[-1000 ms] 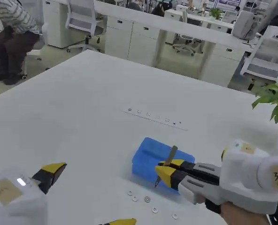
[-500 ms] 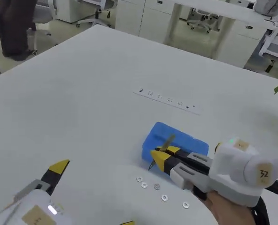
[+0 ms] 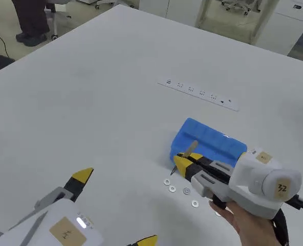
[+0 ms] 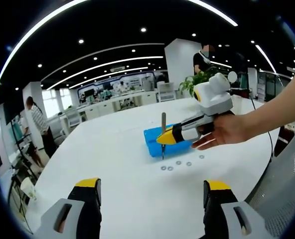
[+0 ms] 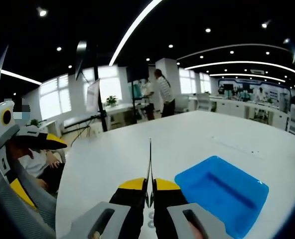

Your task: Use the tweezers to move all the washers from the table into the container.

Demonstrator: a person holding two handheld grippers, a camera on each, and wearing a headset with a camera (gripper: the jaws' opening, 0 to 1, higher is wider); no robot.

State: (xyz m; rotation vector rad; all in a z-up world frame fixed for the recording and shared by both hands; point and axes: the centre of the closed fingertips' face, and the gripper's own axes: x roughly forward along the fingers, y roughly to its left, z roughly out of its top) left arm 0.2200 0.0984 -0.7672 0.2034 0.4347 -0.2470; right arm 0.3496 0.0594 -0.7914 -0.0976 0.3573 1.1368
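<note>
Several small metal washers [image 3: 179, 191] lie in a loose row on the white table, just in front of the blue container [image 3: 210, 141]. My right gripper [image 3: 181, 163] is shut on the thin tweezers [image 3: 191, 149]. Their point hangs just above the table beside the leftmost washer [image 3: 167, 182]. The left gripper view shows the tweezers [image 4: 163, 135] held upright over the washers [image 4: 177, 163], with the container [image 4: 155, 142] behind. In the right gripper view the tweezers [image 5: 149, 159] rise from the shut right gripper [image 5: 148, 185], the container [image 5: 220, 191] to their right. My left gripper [image 3: 115, 207] is open and holds nothing.
A strip of sockets [image 3: 197, 95] is set into the table beyond the container. The table edge [image 3: 54, 43] runs along the far left, with a person's legs [image 3: 31, 18] standing past it. A plant [image 4: 200, 79] and desks stand further off.
The head camera has tilted down and shifted. The right gripper has brought the tweezers' point closer to the leftmost washer. The left gripper stays open.
</note>
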